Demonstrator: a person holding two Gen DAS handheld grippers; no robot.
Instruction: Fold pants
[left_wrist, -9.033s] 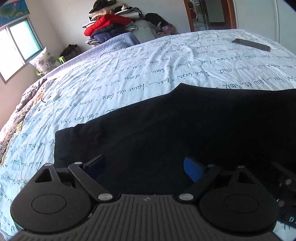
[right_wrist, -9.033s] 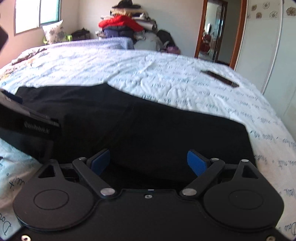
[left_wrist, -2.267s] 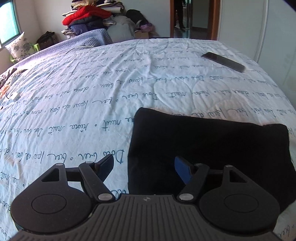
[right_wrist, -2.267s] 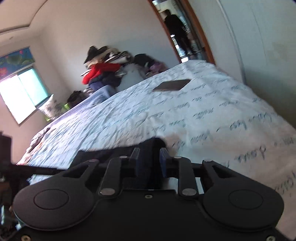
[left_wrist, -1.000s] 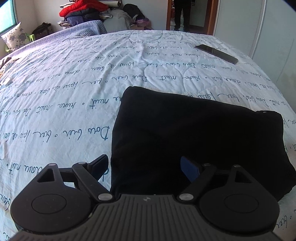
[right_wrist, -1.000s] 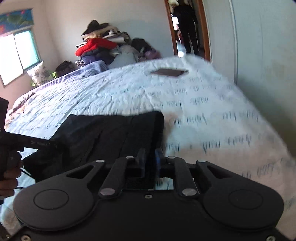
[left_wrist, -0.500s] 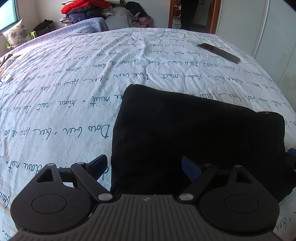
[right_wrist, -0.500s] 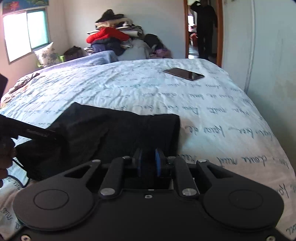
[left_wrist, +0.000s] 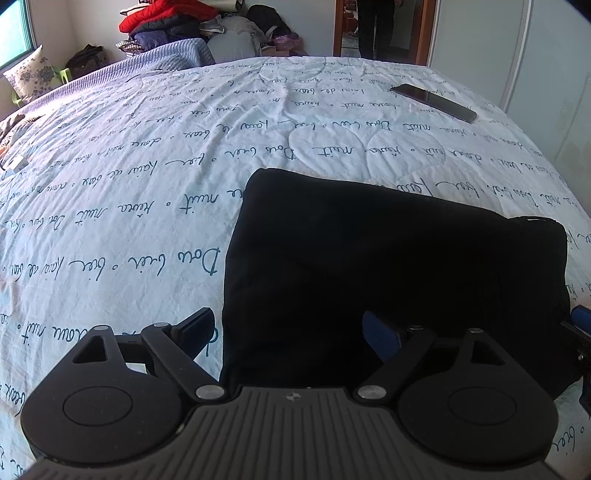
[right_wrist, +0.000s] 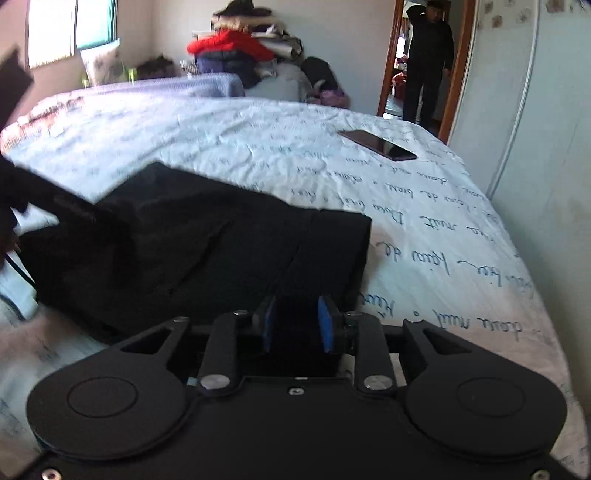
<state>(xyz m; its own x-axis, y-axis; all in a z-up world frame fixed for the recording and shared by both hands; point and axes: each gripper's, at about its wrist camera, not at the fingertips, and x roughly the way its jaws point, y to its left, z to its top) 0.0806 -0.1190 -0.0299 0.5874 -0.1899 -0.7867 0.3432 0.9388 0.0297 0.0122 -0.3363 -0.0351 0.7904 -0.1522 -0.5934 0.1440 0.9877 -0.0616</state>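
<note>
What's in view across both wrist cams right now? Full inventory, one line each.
pants: 1, black, folded into a rectangle on the near right part of the bed
bedspread: 1, white with blue script, covers the bed
phone: 1, dark, lying flat far right on the bed
clothes pile: 1, red, navy and grey items, against the far wall
pillow: 1, floral, far left by the window
person: 1, dressed in black, standing in the doorway
left gripper: 1, black with blue pads, fingers open over the pants' near left edge
right gripper: 1, black with blue pads, fingers narrowly apart at the pants' near right edge
</note>
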